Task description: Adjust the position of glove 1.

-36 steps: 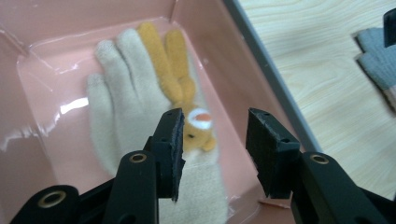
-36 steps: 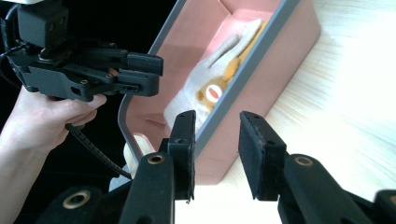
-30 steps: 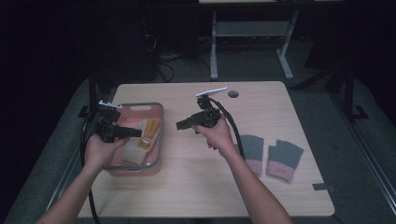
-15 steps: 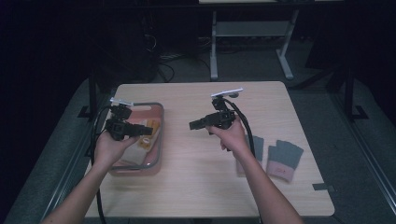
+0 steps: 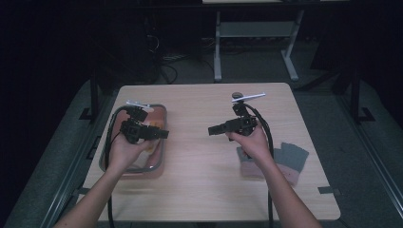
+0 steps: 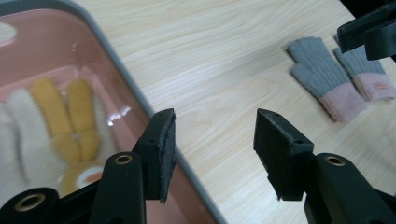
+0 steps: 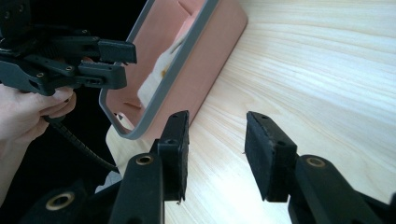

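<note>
A pink tray with a grey rim (image 5: 157,108) sits at the table's left and holds white and yellow gloves (image 6: 51,121). My left gripper (image 5: 164,134) hovers over the tray's right side, its jaws pointing right. The left gripper (image 6: 215,121) has just been opening and has nothing between its pads. A pair of grey and pink gloves (image 5: 292,159) lies flat at the right. My right gripper (image 5: 211,129) hangs over the table's middle, pointing left toward the tray (image 7: 187,51). The right gripper (image 7: 217,121) has also just been opening, and it is empty.
A small dark round object (image 5: 236,95) lies near the table's far edge. Behind the table stands a metal frame (image 5: 218,42) on a dark floor. Bare wood (image 5: 199,180) stretches between the tray and the grey gloves.
Both hands have shifted to the right, the right one farther, clear of the tray. The jaws of both grippers stand wider apart than before.
</note>
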The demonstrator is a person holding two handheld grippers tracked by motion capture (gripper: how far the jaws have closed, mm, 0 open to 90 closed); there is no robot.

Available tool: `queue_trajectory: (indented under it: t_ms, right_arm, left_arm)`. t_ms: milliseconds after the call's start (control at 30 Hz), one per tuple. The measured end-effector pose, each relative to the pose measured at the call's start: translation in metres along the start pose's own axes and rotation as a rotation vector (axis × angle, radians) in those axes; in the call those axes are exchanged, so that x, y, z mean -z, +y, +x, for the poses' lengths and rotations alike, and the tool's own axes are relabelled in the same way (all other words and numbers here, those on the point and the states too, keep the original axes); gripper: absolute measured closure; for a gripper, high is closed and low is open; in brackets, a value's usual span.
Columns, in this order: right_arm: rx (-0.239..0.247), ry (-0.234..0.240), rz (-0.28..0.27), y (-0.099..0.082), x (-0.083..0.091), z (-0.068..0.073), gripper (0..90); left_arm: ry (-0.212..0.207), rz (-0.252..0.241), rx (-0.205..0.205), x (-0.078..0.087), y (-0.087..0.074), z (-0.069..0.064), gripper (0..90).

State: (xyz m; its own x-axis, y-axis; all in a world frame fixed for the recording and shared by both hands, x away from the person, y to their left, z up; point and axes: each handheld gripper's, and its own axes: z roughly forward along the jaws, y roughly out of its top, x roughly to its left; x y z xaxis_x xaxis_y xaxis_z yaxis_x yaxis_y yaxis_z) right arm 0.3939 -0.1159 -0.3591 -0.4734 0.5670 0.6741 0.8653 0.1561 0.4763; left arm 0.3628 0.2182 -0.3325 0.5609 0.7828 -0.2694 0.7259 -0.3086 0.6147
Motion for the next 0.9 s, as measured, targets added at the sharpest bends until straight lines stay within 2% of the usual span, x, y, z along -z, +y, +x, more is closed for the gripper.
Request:
queue_trajectory:
  t_ms: [267,367,500,667,900]
  right_arm:
    - [-0.022,-0.003,-0.016,-0.013,0.011,-0.010,58.5]
    - [-0.021,-0.008,-0.017,-0.018,0.014,-0.013,57.9]
    - [-0.018,-0.020,-0.021,-0.026,0.021,-0.017,56.8]
    - [-0.024,-0.035,-0.032,-0.035,0.029,-0.025,56.0]
    - [-0.038,-0.049,-0.040,-0.044,0.038,-0.034,55.8]
  left_arm:
    - [-0.033,-0.020,-0.013,-0.010,0.003,-0.015,44.8]
    - [-0.050,-0.025,-0.030,-0.015,0.005,-0.026,43.6]
    - [-0.057,-0.031,-0.036,-0.019,0.006,-0.033,42.5]
    - [-0.077,-0.027,-0.054,-0.031,0.008,-0.048,41.1]
    - [-0.088,-0.021,-0.067,-0.042,0.010,-0.059,39.7]
